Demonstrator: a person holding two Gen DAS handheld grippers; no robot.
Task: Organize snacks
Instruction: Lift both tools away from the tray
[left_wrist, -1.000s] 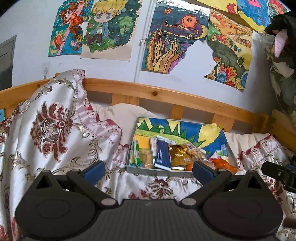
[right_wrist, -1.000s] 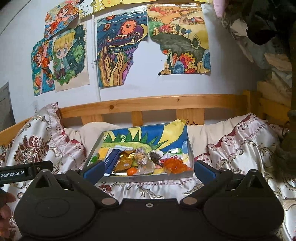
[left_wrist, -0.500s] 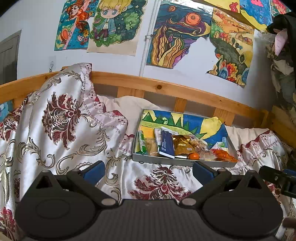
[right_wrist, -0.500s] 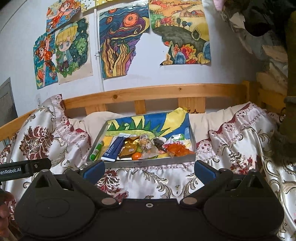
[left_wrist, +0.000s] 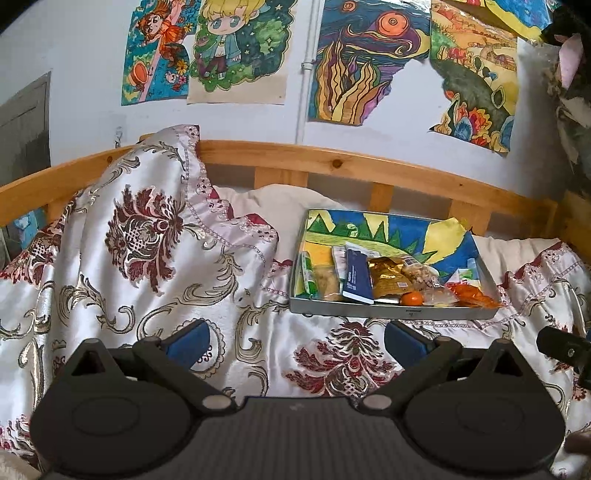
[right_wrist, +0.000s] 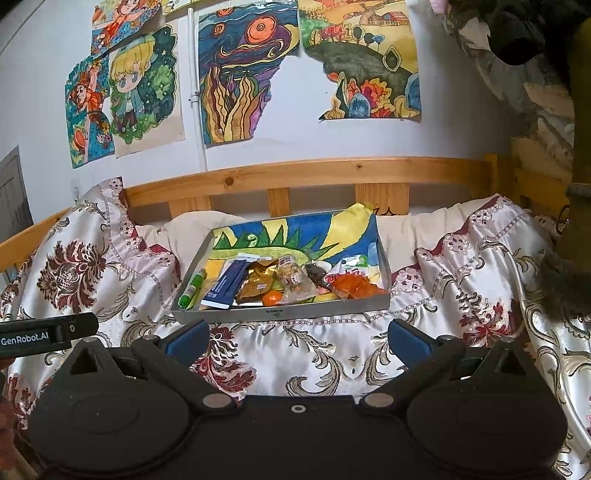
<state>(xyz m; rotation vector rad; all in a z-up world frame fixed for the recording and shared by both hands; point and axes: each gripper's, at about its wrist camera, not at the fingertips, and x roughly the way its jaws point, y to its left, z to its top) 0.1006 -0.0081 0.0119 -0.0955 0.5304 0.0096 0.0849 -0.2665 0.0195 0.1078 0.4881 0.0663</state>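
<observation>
the tray (right_wrist: 280, 314) of snacks is seen at twelve o'clock from the right gripper (right_wrist: 297, 341), nearer than the left gripper (left_wrist: 295, 343); both are spread, empty.

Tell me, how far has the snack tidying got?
Barely begun, it seems. The snacks, such as the blue packet and small orange fruit, lie jumbled in the metal tray on the bed. Both tongs, left and right, are open and empty. All sorting remains.

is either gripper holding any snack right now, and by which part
Nothing is held. The left gripper and right gripper are both open and short of the tray.
</observation>
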